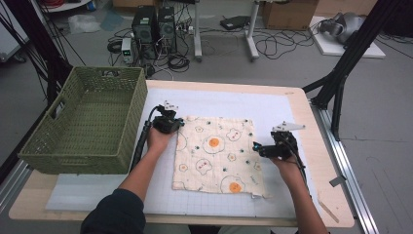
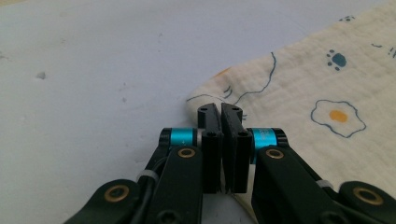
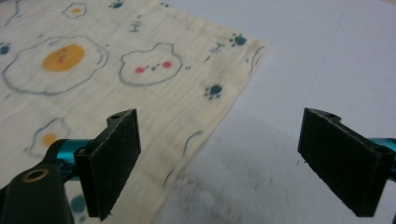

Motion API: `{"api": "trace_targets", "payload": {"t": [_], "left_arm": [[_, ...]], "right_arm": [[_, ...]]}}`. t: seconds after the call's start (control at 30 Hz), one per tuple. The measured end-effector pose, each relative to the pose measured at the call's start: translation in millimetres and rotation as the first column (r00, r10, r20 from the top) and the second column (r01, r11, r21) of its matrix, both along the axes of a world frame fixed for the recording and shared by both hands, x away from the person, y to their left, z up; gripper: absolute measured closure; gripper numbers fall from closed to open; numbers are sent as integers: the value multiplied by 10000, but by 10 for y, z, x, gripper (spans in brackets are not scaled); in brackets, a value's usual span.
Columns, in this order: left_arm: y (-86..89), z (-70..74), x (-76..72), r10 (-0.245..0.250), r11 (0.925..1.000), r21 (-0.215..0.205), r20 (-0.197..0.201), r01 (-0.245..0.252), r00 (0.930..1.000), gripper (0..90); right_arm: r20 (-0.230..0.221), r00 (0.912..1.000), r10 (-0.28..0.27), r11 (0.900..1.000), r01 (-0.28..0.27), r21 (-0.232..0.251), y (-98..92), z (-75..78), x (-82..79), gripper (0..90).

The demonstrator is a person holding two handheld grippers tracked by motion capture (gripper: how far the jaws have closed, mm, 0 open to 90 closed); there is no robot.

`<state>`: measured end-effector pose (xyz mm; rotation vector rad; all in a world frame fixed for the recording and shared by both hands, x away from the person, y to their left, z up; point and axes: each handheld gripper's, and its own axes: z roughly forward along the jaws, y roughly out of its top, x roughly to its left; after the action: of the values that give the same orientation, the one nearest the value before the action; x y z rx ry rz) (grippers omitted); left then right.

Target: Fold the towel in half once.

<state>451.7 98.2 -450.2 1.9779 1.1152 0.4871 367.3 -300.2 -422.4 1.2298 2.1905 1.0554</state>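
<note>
**Left gripper pinches cloth corner as right one lines up on the far edge**

One cloth point(image 1: 216, 153) lies spread flat on the white mat point(image 1: 272, 105) covering the tabletop point(image 1: 311, 126), printed with fried eggs and bear faces, just right of the one green basket point(image 1: 85, 119). Your left gripper point(image 2: 220, 112) has its jaws pressed together at the cloth's left corner, with the hem apparently nipped between the pads. Your right gripper point(image 3: 219, 158) stands wide open, holding nothing, its jaws straddling the cloth's right edge, one pad over the fabric and one over bare mat.

The cloth looks thin, soft and light: it will likely sag and fold wherever you don't hold it, and a thin hem could slip from a shallow pinch. Take it at corners or edges, well between the pads, and lift both sides evenly. Two grippers, one cloth, one basket.
</note>
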Motion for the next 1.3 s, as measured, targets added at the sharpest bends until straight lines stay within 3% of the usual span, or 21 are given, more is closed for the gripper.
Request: {"api": "trace_targets", "payload": {"t": [0.07,0.17,0.33,0.37,0.5,0.6,0.73,0.8,0.93,0.97,1.03,1.1,1.23,1.3], "left_arm": [[8,1,2,11,9999,-136,-66,-12,10000,864],[29,5,5,20,9993,-379,-130,-24,9999,864],[59,7,12,90,9965,-827,-246,-110,9997,863],[62,7,12,80,9961,-872,-245,-101,9997,863],[62,18,7,86,9967,-803,-234,-105,9997,863],[57,27,6,177,9965,-817,-151,-189,9997,864],[73,9,11,189,9969,-757,-376,-217,9991,864],[87,7,14,152,9973,-708,-396,-180,9991,864],[107,15,16,167,9966,-804,-424,-200,9990,866],[113,19,17,186,9966,-796,-430,-220,9989,866],[118,44,17,330,9966,-747,-307,-352,9990,866],[137,96,14,501,9956,-793,-24,-501,9987,866],[207,218,0,871,9888,-1269,609,-788,9943,867],[257,278,-11,1116,9794,-1788,911,-940,9896,867]], "right_arm": [[97,9999,-129,9998,131,-121,17,26,140,149],[-249,9993,-285,9995,282,-107,37,0,337,175],[-492,9985,-227,9997,226,-43,116,-67,565,338],[-362,9991,-235,9997,236,33,126,-88,590,386],[-550,9965,-621,9974,640,338,158,-185,713,507],[-790,9945,-681,9970,707,305,210,-221,780,530],[-749,9962,-437,9987,417,-279,357,-226,831,591],[-797,9956,-494,9987,485,-122,354,-233,841,618],[-1019,9940,-404,9989,425,183,328,-229,841,832],[-1161,9924,-411,9986,447,286,340,-224,836,857],[-1198,9917,-466,9989,466,-27,380,-200,836,865],[-993,9944,-370,9987,332,-398,416,-161,839,866],[-60,9990,-452,9985,450,-314,451,-5,833,867],[443,9980,-455,9986,466,-244,473,79,830,867]]}}
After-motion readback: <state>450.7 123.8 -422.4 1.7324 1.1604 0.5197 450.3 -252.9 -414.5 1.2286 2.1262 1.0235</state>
